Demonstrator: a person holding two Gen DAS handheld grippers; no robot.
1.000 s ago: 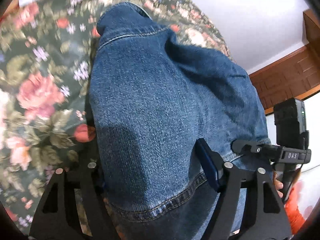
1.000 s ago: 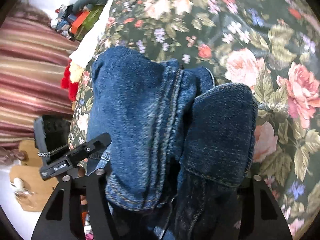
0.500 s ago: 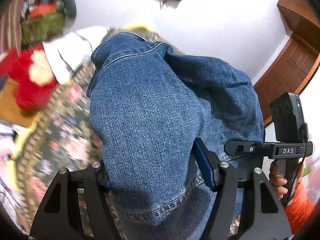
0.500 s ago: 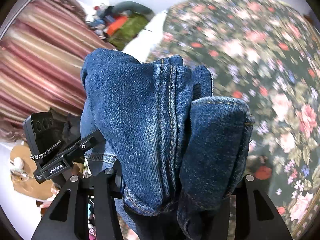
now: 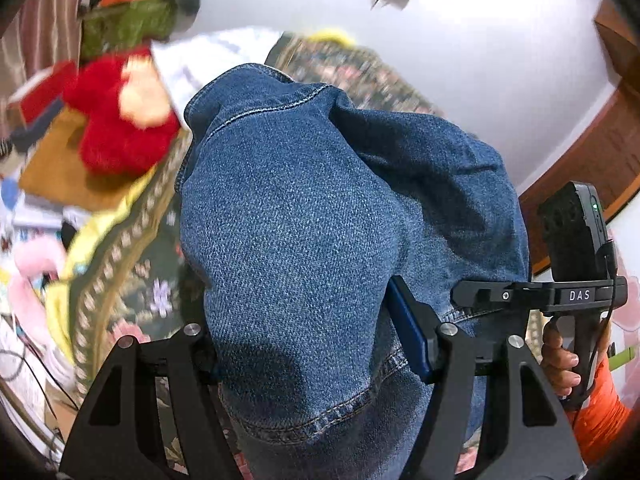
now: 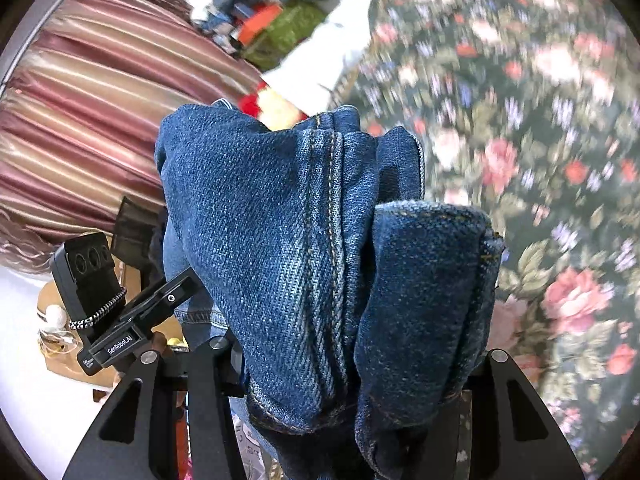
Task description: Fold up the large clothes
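Denim jeans (image 5: 304,232) clamped, both tools

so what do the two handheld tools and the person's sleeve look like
Both tools are matte black with triangular cut-out fingers and silver screws. The left tool has a blue pad. The right tool carries a black box with a green light, a bar marked DAS and a thin black cable. The sleeve is orange.
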